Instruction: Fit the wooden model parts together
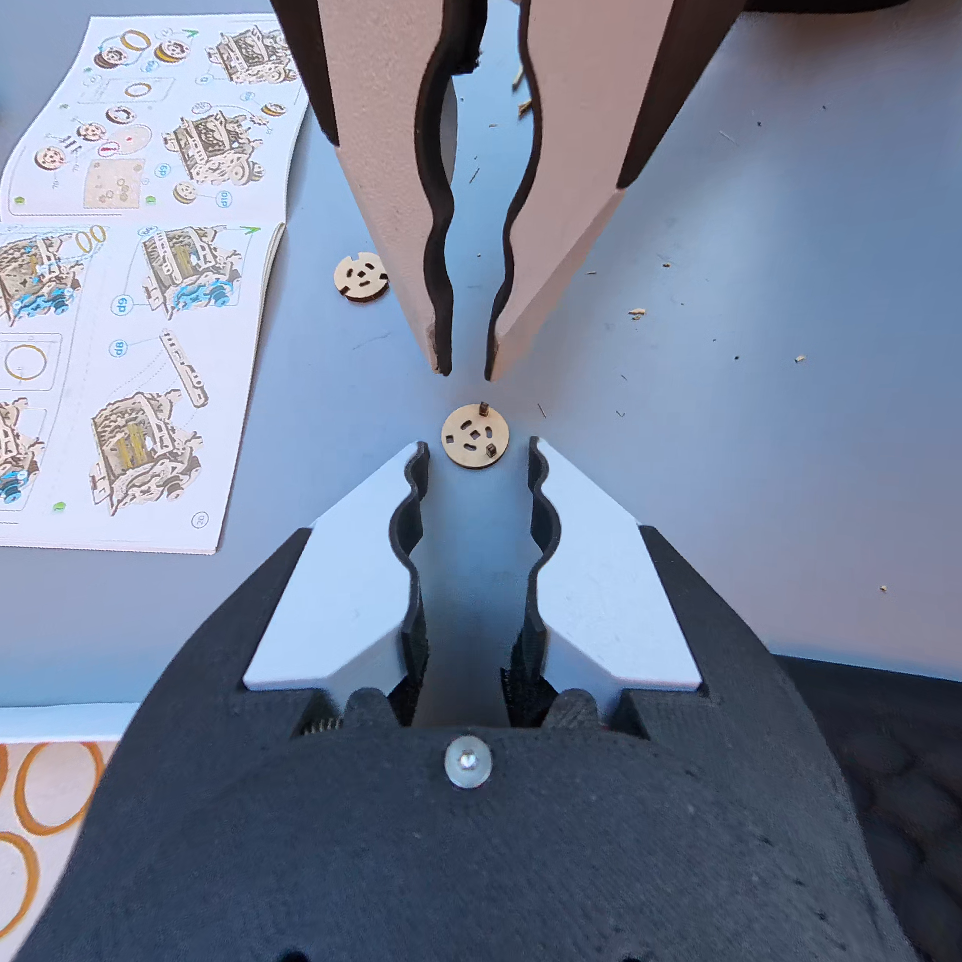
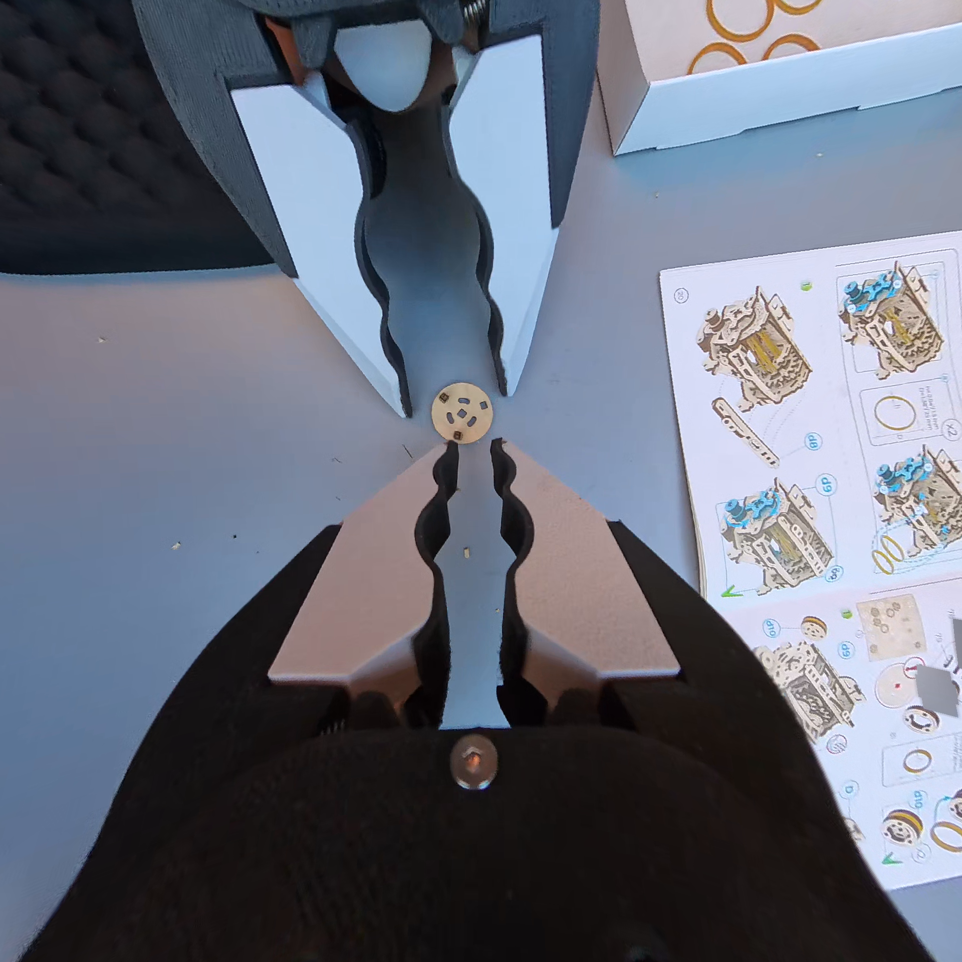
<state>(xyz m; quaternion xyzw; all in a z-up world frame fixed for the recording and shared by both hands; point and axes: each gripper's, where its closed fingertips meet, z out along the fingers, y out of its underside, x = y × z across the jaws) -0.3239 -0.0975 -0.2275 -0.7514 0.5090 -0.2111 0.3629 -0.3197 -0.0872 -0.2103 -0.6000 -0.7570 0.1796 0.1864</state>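
The only writing is on an open instruction booklet (image 1: 130, 291) (image 2: 812, 520) lying on the table (image 1: 729, 364). Short part codes in small blue rings (image 1: 121, 304) sit next to the assembly drawings, joined to them by thin lines. A page number in a thin circle (image 1: 200, 519) (image 2: 680, 295) marks one corner of the page. Green arrow signs (image 1: 251, 229) (image 2: 731, 592) point from one step to the next. A few lines of fine print (image 2: 924, 411) beside a ring drawing are too small to read.

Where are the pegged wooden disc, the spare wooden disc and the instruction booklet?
pegged wooden disc (image 1: 475, 436): left wrist view, centre of its face.
spare wooden disc (image 1: 359, 277): left wrist view, centre of its face.
instruction booklet (image 2: 812, 468): right wrist view, upper page.
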